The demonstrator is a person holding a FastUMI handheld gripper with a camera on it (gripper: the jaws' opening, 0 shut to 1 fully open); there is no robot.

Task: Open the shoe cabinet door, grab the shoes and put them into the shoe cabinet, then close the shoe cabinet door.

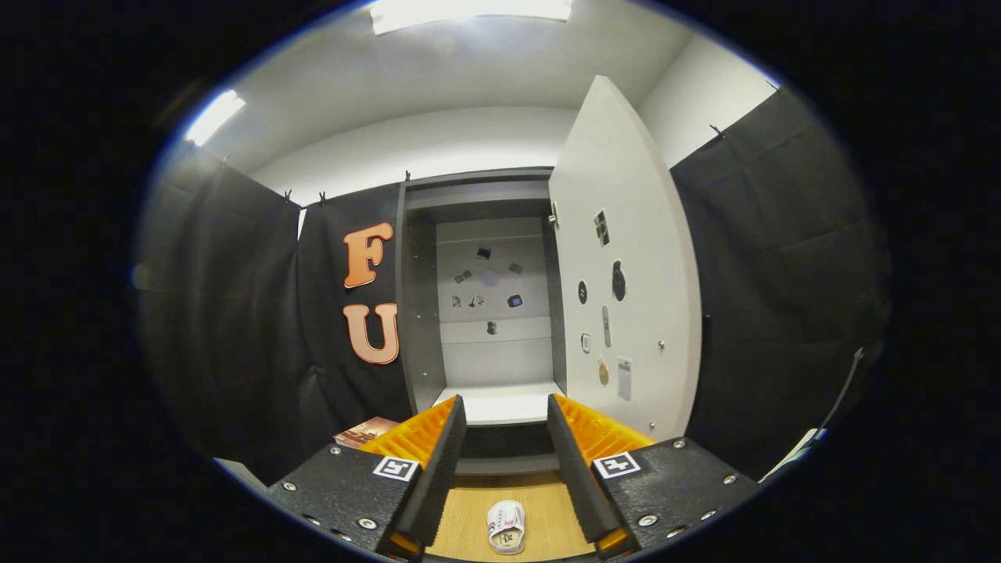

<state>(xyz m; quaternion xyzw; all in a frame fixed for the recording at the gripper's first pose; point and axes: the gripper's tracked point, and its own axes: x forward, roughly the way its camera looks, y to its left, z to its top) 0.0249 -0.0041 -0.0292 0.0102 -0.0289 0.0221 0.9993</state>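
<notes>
Cabinet door (626, 266) open; your tool (507, 438) gapes empty above the white shoe (506, 526): grab, shelve, close remain.

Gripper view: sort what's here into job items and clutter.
Job items:
- shoe cabinet, its door swung open to the right
- white shoe on the wooden floor, between the open gripper's fingers

Clutter:
- small items stuck on the cabinet's back panel
- booklet left of the fingers
</notes>
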